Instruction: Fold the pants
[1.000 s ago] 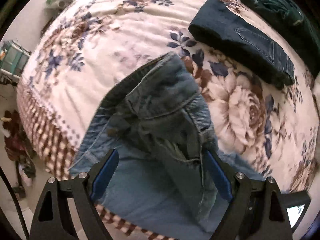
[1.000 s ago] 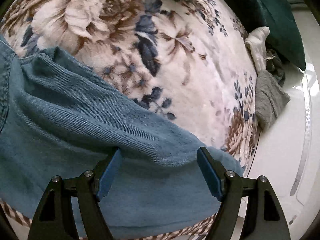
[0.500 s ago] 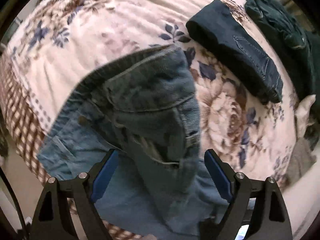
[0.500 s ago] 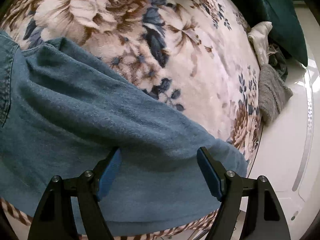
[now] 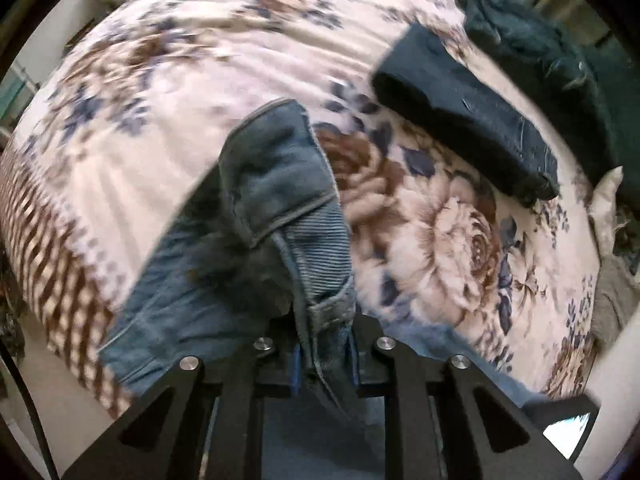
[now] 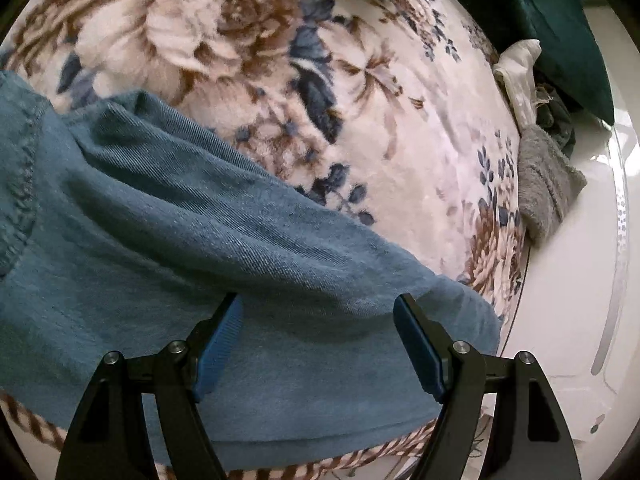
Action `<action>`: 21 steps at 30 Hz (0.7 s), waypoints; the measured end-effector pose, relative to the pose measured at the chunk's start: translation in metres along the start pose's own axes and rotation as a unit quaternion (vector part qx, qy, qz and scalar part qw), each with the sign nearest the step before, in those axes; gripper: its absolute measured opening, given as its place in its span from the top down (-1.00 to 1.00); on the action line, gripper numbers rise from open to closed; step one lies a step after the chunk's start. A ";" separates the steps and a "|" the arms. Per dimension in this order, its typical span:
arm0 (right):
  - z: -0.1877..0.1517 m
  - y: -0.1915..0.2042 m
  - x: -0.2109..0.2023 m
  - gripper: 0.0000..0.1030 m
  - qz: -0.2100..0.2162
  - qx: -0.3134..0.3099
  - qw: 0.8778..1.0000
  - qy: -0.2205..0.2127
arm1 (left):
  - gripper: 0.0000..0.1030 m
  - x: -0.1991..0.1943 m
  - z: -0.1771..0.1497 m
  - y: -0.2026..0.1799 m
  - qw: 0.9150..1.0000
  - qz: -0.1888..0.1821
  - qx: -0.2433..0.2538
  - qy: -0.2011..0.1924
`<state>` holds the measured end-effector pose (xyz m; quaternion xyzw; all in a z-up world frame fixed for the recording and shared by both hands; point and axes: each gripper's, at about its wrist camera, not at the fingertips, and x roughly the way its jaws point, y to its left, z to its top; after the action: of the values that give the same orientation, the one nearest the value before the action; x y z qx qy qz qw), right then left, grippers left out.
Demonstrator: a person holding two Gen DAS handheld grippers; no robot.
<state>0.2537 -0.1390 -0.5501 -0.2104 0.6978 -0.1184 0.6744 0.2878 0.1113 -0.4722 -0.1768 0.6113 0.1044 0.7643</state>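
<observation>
1. Light blue jeans (image 5: 276, 208) spread over the near edge of the floral blanket (image 5: 200, 80), waistband end bunched and lifted on the left, one leg (image 6: 240, 248) running right along the near edge.
2. Left gripper (image 5: 324, 356) closed narrow on a gathered ridge of denim near the waistband seam and belt loop, fabric pinched between the blue pads (image 5: 295, 364) and rising away from them.
3. Right gripper (image 6: 318, 344) spread wide, hovering over the leg cloth, nothing between the fingers (image 6: 220, 344); contact with the denim below not certain.
4. Likely handling: soft and limp, moderately heavy for cloth, prone to sag and drag from a single pinch; thick at seams and waistband, so stiffer and more secure there; no fragility, little slip against ribbed pads.
5. Best places to hold, judged from the lay: waistband or side seam on the left, hem or outer seam of the leg on the right, so both ends travel together and the fold stays straight.
6. Risk: one-sided lift twisting the leg or pulling it off the near edge of the bed.
7. Elsewhere: folded dark jeans (image 5: 472, 112) far right, dark green clothing (image 5: 540, 48) beyond, grey cloth (image 6: 548, 188) at the right edge.
8. Brands, labels, writing: none readable anywhere.
</observation>
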 end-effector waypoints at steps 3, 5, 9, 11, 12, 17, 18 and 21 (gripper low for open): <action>-0.001 -0.001 -0.015 -0.54 0.037 0.023 0.999 -0.007 | 0.72 -0.012 -0.026 0.056 0.999 0.008 -0.052 0.014; -0.002 0.004 -0.025 -0.54 0.064 0.032 0.997 -0.014 | 0.65 -0.003 -0.042 0.086 0.996 0.009 -0.081 0.033; -0.006 0.016 -0.034 -0.54 0.117 0.039 0.992 -0.016 | 0.49 0.035 -0.071 0.139 0.983 0.007 -0.160 0.087; -0.009 0.015 -0.034 -0.54 0.145 0.051 0.988 -0.008 | 0.48 0.038 -0.081 0.154 0.975 -0.028 -0.197 0.094; -0.012 0.012 -0.034 -0.54 0.165 0.062 0.984 -0.002 | 0.44 0.036 -0.086 0.160 0.971 -0.045 -0.214 0.094; -0.035 -0.013 -0.012 -0.54 0.300 0.152 0.940 0.062 | 0.25 0.026 -0.089 0.179 0.965 -0.071 -0.240 0.071; -0.042 -0.018 -0.005 -0.54 0.320 0.174 0.928 0.078 | 0.25 0.030 -0.085 0.182 0.965 -0.068 -0.244 0.071; -0.075 -0.034 0.018 -0.54 0.365 0.250 0.887 0.130 | 0.24 0.041 -0.068 0.182 0.968 -0.058 -0.234 0.068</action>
<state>0.1843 -0.1862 -0.5461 0.2521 0.7539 -0.0606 0.6037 0.1674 0.2485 -0.5506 -0.3929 0.6093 0.1875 0.6627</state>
